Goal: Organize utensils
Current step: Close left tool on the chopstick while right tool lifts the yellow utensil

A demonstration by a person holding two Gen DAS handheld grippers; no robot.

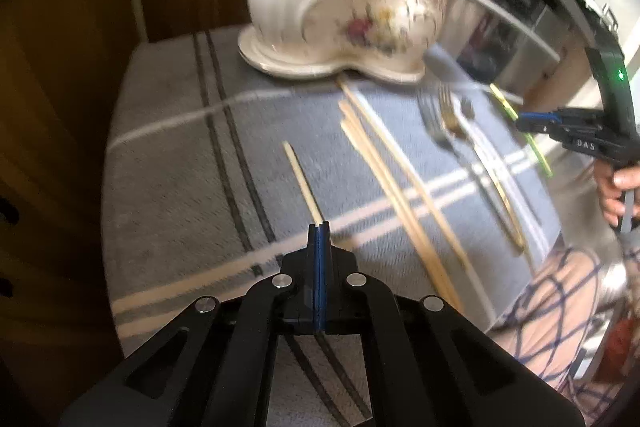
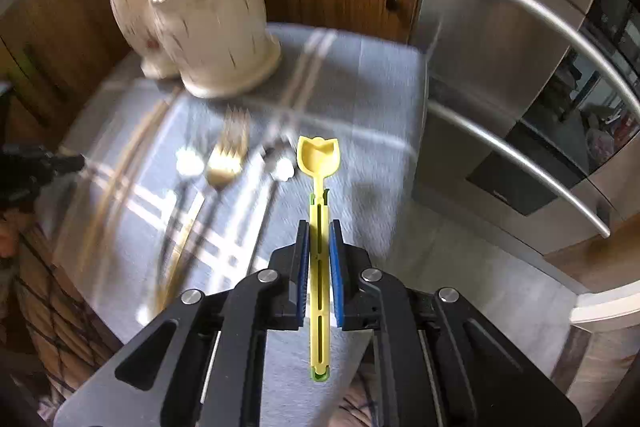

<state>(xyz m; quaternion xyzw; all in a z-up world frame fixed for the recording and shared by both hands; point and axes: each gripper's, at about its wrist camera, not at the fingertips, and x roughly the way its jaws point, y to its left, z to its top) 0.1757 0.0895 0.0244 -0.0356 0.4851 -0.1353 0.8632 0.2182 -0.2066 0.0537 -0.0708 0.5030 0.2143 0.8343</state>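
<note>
The left gripper is closed on a single chopstick that sticks out ahead of its tips, apparently pinched at the near end, though blur hides the contact. To its right, more chopsticks and forks lie on the grey cloth. The right gripper clamps a yellow spoon, bowl forward. Two white ceramic holders stand beyond it.

Forks lie on the cloth – holder behind them
</note>
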